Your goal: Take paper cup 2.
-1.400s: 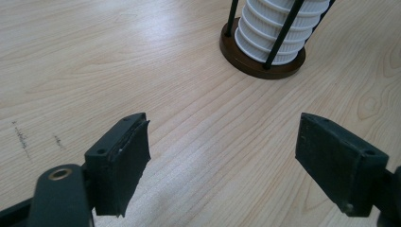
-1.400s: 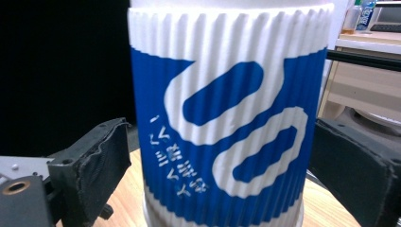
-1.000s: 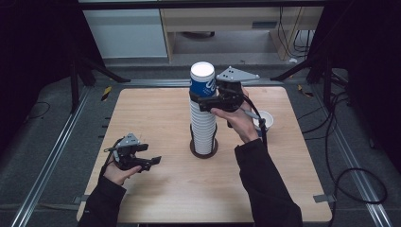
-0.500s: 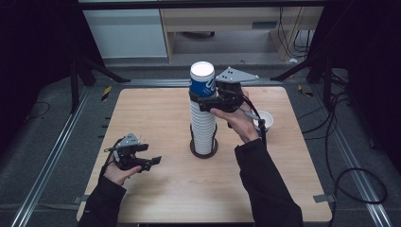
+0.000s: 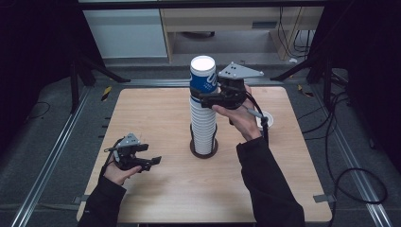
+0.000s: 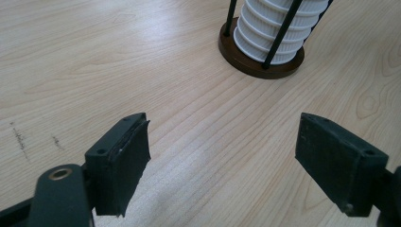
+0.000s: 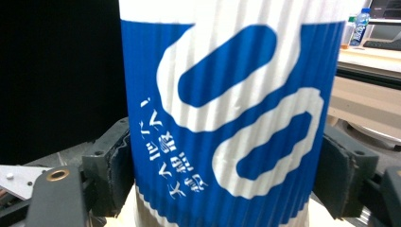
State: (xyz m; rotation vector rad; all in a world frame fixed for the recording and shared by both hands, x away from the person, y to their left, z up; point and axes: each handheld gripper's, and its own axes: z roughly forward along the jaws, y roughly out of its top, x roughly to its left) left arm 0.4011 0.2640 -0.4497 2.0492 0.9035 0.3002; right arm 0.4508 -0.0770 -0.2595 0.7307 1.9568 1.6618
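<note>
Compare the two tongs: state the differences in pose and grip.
The right tongs are raised at the top of the cup stack, shut on the blue cup, having just closed. The left tongs sit low near the table, open, with nothing between them. Both are black, hand-held, and pointed toward the stack.

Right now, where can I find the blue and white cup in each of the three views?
High view: blue and white cup tops the stack of cups, upper centre, in the right hand-held gripper.
Left gripper view: not in it.
Right gripper view: centre, between the pads.
Shared landmark: the stack of cups, top right in the left gripper view.
</note>
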